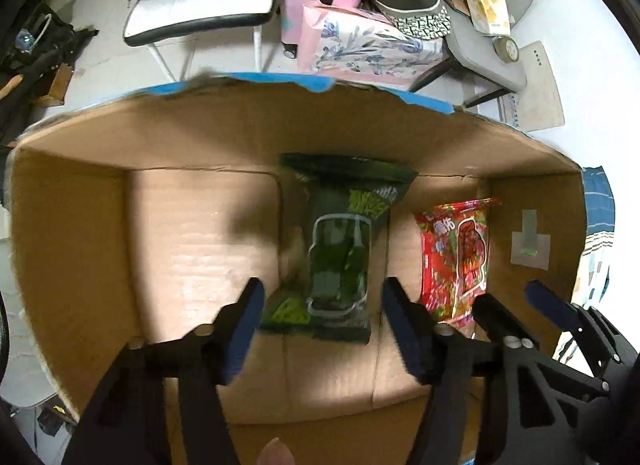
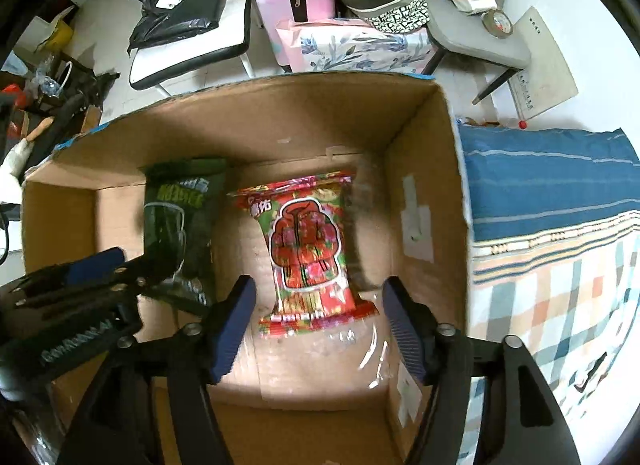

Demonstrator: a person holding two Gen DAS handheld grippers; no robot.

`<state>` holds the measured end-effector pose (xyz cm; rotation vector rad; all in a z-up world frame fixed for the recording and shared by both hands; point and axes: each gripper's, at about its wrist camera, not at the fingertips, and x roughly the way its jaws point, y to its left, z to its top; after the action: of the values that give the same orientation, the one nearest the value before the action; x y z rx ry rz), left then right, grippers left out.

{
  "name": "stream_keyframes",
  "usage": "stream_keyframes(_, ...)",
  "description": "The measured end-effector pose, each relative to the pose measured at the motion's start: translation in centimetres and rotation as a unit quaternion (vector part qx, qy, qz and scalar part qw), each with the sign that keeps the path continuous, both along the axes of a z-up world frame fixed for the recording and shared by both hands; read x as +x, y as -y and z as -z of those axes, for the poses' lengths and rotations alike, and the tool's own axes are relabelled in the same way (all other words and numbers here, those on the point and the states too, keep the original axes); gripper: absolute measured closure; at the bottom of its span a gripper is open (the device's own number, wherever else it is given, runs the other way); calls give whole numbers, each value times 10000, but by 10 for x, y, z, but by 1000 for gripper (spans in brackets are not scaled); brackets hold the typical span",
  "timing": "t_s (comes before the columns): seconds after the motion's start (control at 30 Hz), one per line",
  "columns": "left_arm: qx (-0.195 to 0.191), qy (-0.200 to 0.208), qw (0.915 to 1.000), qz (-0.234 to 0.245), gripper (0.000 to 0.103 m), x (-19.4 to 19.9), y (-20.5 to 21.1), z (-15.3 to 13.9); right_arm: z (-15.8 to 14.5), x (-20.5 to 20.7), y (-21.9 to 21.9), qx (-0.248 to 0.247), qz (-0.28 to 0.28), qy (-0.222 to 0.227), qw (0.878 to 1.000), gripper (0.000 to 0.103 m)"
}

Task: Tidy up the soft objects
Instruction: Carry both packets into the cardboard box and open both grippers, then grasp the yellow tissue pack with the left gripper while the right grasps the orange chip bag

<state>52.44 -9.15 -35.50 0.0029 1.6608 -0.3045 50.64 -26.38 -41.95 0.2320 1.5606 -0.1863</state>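
While both grippers hover wide open and empty over the cardboard box [image 1: 72,233], the green packet [image 1: 340,249] lies lengthwise ahead between the left gripper [image 1: 322,329] fingers, the red packet [image 2: 308,253] likewise under the right gripper [image 2: 318,325], probably both resting flat.

One cardboard box [image 2: 424,169] is sitting open, and two snack packets are lying on its floor: one green packet [image 1: 340,249], one red packet [image 2: 310,249]. Two grippers are hovering above: left gripper [image 1: 324,329], right gripper [image 2: 318,325].

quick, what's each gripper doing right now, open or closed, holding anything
Left gripper: open, empty, over the green packet in the box.
Right gripper: open, empty, over the red packet.
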Motion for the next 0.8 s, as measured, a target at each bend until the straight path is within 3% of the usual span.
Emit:
stream_keyframes(0.07,-9,105,9999,-38,25,-6,-7,-10,-10,-8,-1,-10,-5,27,10000,25)
stream_keyframes(0.13,-49,166,9998,-62,12,-13,-14,-18,-19,-18,-6,3,-66,73,10000,10)
stream_keyframes(0.23,-3,347,9994,14,10,-28,-18,-30,-31,-35,-15,22,-182,167,9997,2)
stream_keyframes(0.47,134,779,9969,15,10,-74,-34,-58,-51,-81,-38,-69,-316,388,9987,1)
stream_keyframes(0.8,263,1569,9869,-280,10,-136,-57,-114,-113,-141,-53,-133,-363,965,9946,1)
